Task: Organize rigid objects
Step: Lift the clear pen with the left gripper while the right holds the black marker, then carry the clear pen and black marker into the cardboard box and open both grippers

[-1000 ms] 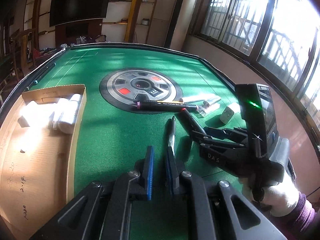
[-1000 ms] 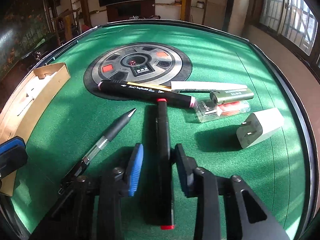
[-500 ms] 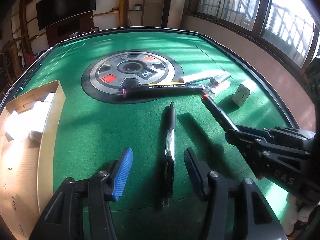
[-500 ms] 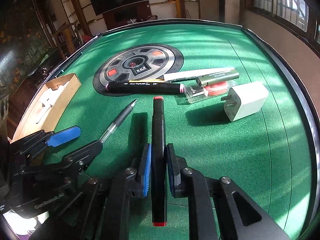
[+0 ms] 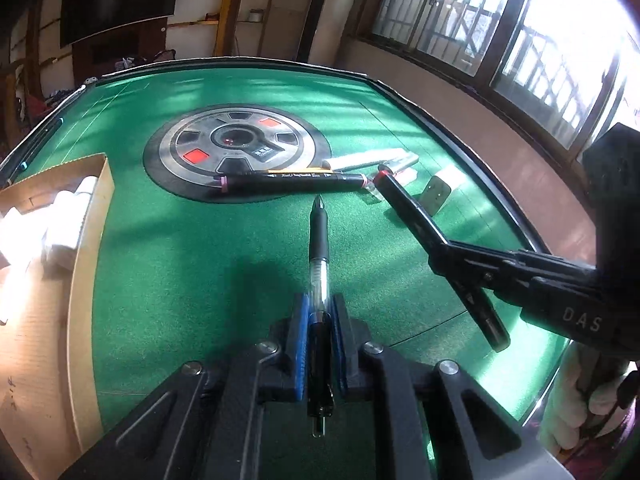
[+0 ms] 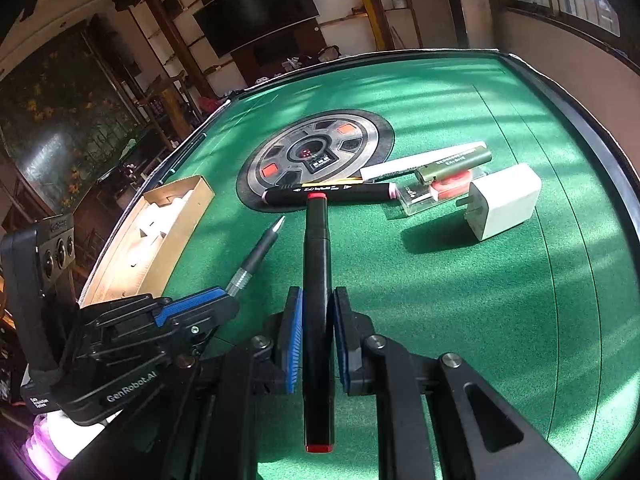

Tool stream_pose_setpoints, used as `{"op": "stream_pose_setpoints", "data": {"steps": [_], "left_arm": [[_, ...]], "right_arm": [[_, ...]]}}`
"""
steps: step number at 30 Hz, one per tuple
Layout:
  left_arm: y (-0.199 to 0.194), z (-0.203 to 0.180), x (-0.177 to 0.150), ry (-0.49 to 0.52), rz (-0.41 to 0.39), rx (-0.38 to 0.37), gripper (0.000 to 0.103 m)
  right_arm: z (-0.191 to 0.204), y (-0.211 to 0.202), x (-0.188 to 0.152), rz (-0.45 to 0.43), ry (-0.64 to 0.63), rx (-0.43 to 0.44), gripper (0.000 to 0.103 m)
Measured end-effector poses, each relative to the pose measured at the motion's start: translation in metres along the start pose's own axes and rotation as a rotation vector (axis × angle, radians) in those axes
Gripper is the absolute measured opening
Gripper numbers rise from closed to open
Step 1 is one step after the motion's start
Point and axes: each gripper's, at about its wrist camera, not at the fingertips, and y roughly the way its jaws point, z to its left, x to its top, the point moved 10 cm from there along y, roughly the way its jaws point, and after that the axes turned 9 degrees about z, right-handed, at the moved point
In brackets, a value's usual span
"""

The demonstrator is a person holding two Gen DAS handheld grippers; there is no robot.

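Observation:
My left gripper (image 5: 319,322) is shut on a black and clear ballpoint pen (image 5: 319,236), held above the green felt, tip pointing away. My right gripper (image 6: 316,320) is shut on a black marker with red ends (image 6: 317,264), also lifted. In the left wrist view the right gripper (image 5: 456,258) holds that marker (image 5: 404,204) at the right. In the right wrist view the left gripper (image 6: 192,312) holds the pen (image 6: 260,252) at the left. A cardboard box (image 5: 86,240) holding white items lies at the left.
On the felt lie a black marker with pink ends (image 6: 332,193), a yellow pencil (image 6: 332,182), a white stick (image 6: 420,162), an olive tube (image 6: 456,165), a clear case with red contents (image 6: 436,192) and a white charger plug (image 6: 504,206). A round grey panel (image 5: 236,148) sits mid-table.
My left gripper has closed on the ballpoint pen and lifted it. My right gripper has raised the red-ended marker higher off the felt.

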Motion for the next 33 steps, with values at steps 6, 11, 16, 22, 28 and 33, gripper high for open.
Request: {"op": "stream_pose_setpoints", "data": {"steps": [6,11,16,22,28,33], "left_arm": [[-0.083,0.067,0.006,-0.137,-0.123,-0.017,0.010],[-0.117,0.161,0.009,-0.218,-0.151,0.160,0.010],[-0.110,0.242,0.009,-0.303,-0.105,0.282,0.010],[-0.070,0.294,0.010,-0.379,-0.007,0.334,0.011],[-0.054,0.319,0.011,-0.455,0.019,0.347,0.013],[-0.097,0.299,0.001,-0.427,-0.058,0.312,0.036]], "right_arm": [[0.054,0.004,0.008,0.036,-0.033,0.135,0.014],[0.119,0.022,0.020,0.093,-0.075,0.248,0.014],[0.178,0.055,0.033,0.153,-0.073,0.332,0.014],[0.226,0.104,0.041,0.248,0.020,0.424,0.015],[0.254,0.149,0.051,0.330,0.132,0.491,0.015],[0.283,0.176,0.057,0.380,0.136,0.517,0.015]]}}
